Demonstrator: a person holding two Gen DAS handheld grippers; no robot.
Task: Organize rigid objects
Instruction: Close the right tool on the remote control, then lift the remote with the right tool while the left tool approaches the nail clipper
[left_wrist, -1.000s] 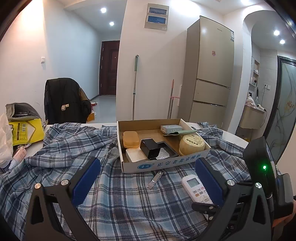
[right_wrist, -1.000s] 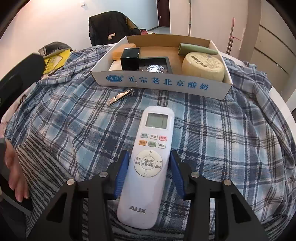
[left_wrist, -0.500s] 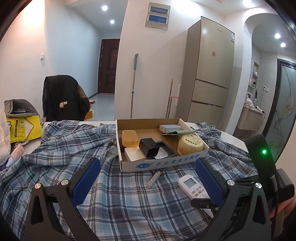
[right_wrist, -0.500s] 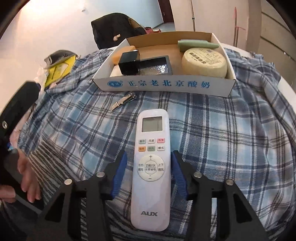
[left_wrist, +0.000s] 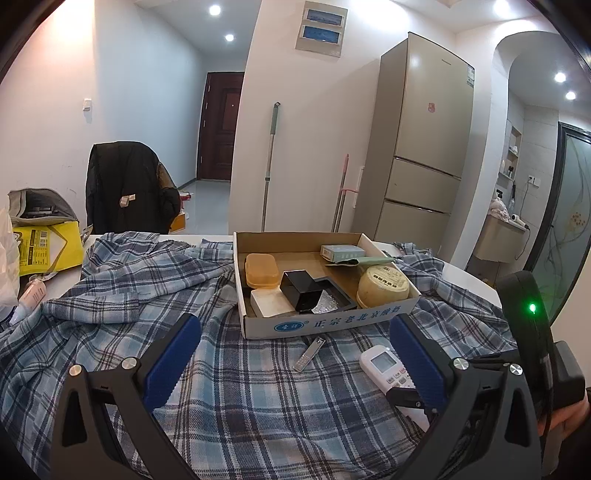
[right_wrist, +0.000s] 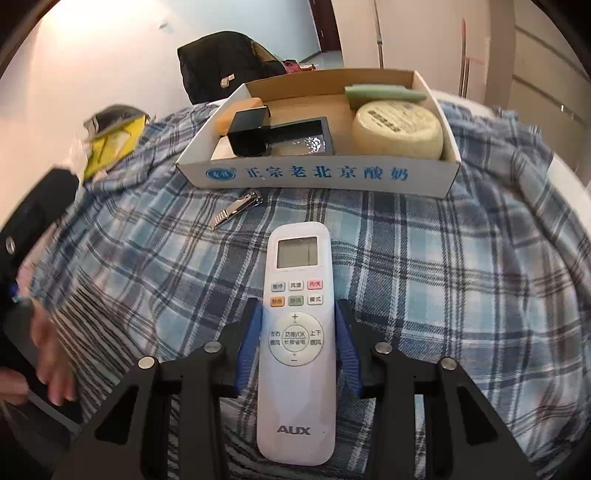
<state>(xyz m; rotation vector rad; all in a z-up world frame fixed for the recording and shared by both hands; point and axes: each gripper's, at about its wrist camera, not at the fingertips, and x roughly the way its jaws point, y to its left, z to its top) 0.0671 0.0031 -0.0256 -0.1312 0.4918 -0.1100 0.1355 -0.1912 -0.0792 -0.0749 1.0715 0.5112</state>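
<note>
My right gripper (right_wrist: 297, 343) is shut on a white AUX remote control (right_wrist: 297, 332), held above the plaid cloth; the remote also shows in the left wrist view (left_wrist: 386, 365). A cardboard box (right_wrist: 321, 173) ahead holds a round yellow tin (right_wrist: 397, 127), a black cube (right_wrist: 249, 133), a dark tray and an orange case (left_wrist: 261, 270). A metal nail clipper (right_wrist: 236, 210) lies on the cloth in front of the box. My left gripper (left_wrist: 293, 356) is open and empty, hovering above the cloth before the box (left_wrist: 332, 323).
A blue plaid shirt (left_wrist: 129, 295) covers the table. A yellow bag (left_wrist: 44, 247) and a grey pouch sit at the far left edge. A chair with a black jacket (left_wrist: 125, 188) stands behind; a fridge (left_wrist: 424, 147) stands at the back right.
My right gripper has lifted the remote and drawn it back, so the box sits farther off. The left gripper has risen slightly and stays open.
</note>
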